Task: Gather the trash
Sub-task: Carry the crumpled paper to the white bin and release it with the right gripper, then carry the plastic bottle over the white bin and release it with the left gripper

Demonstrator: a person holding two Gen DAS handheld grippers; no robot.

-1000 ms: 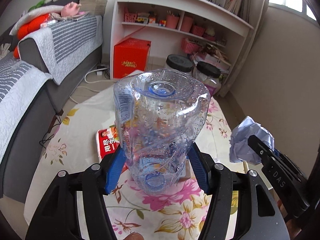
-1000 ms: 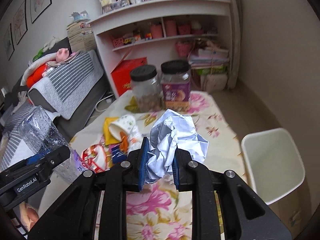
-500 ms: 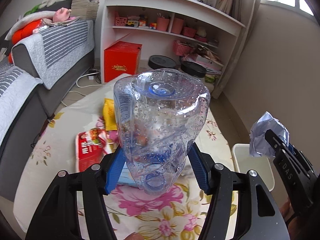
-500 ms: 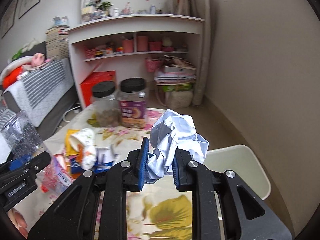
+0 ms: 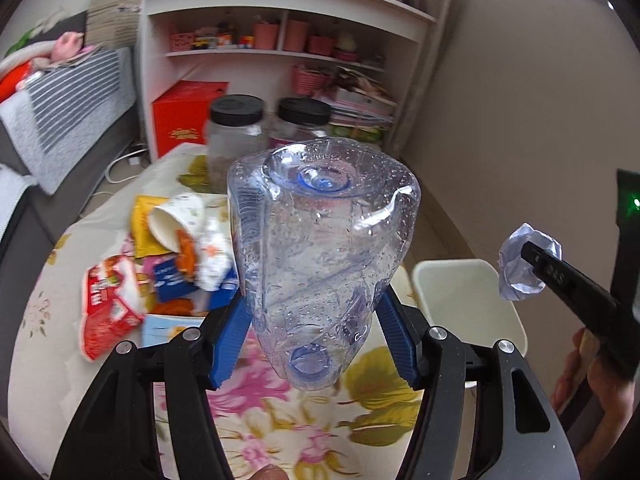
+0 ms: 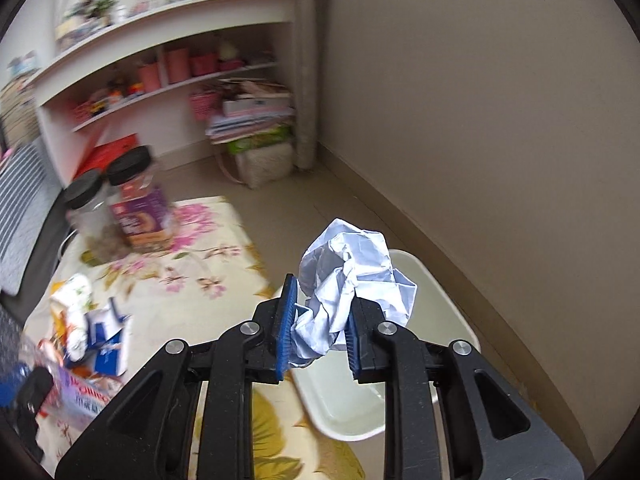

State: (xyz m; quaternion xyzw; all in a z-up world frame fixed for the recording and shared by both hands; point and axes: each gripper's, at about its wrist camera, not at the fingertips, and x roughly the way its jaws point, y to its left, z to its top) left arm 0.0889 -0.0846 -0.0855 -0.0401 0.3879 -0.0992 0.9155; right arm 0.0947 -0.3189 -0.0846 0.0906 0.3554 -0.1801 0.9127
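My left gripper (image 5: 314,344) is shut on a clear crushed plastic bottle (image 5: 320,248), base pointing away, held above the floral table (image 5: 280,432). My right gripper (image 6: 320,328) is shut on a crumpled white paper ball (image 6: 352,280) and holds it over the open white bin (image 6: 432,320) beside the table. The paper ball (image 5: 524,264) and the bin (image 5: 468,304) also show at the right of the left wrist view. A pile of wrappers and a paper cup (image 5: 176,220) lies on the table to the left.
Two black-lidded jars (image 5: 236,136) stand at the table's far edge. A white shelf unit (image 5: 280,40) and a red box (image 5: 184,120) are behind. A sofa with a striped cover (image 5: 60,112) is at the left. A beige wall (image 6: 480,120) runs close on the right.
Both grippers have swung right toward the bin. The paper ball now hangs over the bin's opening. The bottle stays gripped and the bin has come into the left view.
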